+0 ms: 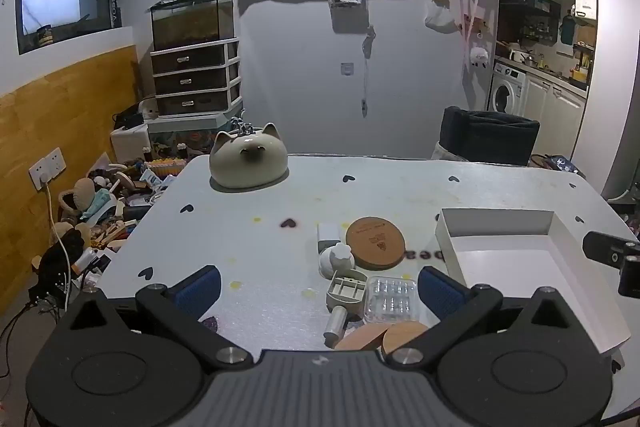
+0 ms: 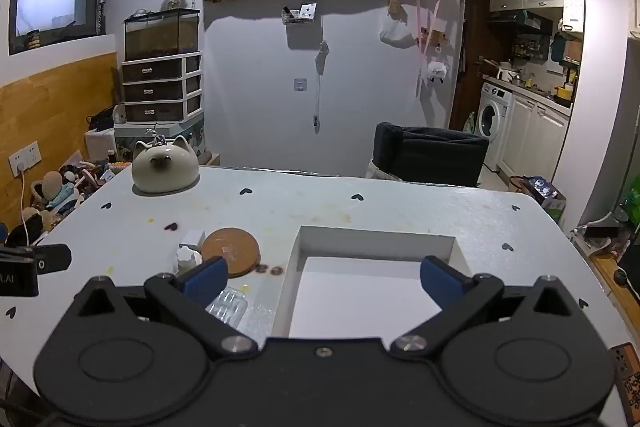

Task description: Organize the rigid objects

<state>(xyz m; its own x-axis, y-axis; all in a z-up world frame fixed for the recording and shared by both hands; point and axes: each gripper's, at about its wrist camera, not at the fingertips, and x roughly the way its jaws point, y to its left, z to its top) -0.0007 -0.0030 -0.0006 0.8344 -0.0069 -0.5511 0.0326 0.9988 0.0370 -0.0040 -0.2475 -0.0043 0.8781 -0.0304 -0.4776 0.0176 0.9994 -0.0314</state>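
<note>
- Both claws are spread wide and hold nothing: the left claw [image 1: 319,285] hovers above the cluster of small items, and the right claw [image 2: 323,277] hangs over the white box [image 2: 370,241], which looks empty.
- The things to organize lie together on the worktop [image 1: 280,195], left of the box: a round cork coaster [image 1: 375,242], a small white block [image 1: 329,233], a white knobbed piece [image 1: 337,259], a beige handled tool [image 1: 344,297], a clear plastic blister tray [image 1: 390,298] and two wooden pieces [image 1: 382,337] at the near edge.
- Crowding is the main risk: the tool, the blister tray and the wooden pieces touch or nearly touch, so a wide claw coming down on one would likely shove or catch a neighbour.
- The coaster is flat and thin (little edge to pinch), so the fingers may scrape over it or push it along rather than lift it.
- The blister tray looks light and slick; a squeeze could make it buckle or pop out sideways.
- The wooden pieces sit close to the near edge of the worktop and partly under the left claw's body, so a nudge could tip them off.
- The two claws are near each other by the box wall, so a crossing reach could make them collide.
- The cat-shaped ceramic jar [image 1: 249,163] stands well apart and seems safe.
</note>
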